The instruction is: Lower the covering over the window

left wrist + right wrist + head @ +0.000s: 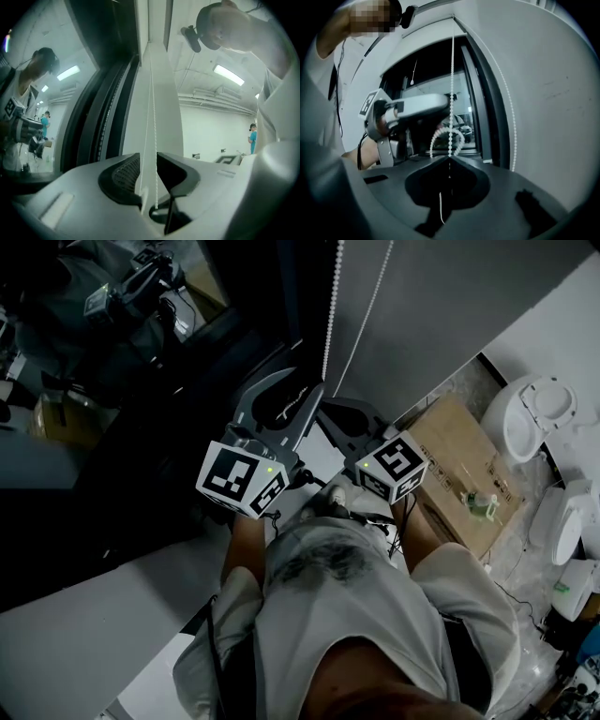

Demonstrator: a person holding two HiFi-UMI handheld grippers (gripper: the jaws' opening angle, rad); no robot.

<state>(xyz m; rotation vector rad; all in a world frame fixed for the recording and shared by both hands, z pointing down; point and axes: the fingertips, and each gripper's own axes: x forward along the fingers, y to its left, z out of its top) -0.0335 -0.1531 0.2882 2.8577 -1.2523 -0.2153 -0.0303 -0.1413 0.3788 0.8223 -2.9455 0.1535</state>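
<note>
- The white bead chain (pixel 451 93) of the window covering hangs in front of the dark-framed glass window (pixel 436 84). It is led up along the right side of the pane towards the top of the frame.
- The right gripper (pixel 449 158) is clenched on the chain, with its jaws met on one strand.
- The left gripper (pixel 148 157) is released. Its jaws stand slightly apart, and the chain strands pass through the gap unpinched.
- The covering itself cannot be made out clearly. The pane is seen uncovered in the right gripper view, so the lowering is judged to be at an early stage.
- A steady downward pull on the clamped strand is called for next, then a fresh grip higher up. Which strand lowers the covering cannot be told.
- No brand or label can be read. Only black-and-white square patterns are shown on the marker cubes (pixel 242 479), and no legible print is seen on the brown cardboard box (pixel 469 474) at the right.
</note>
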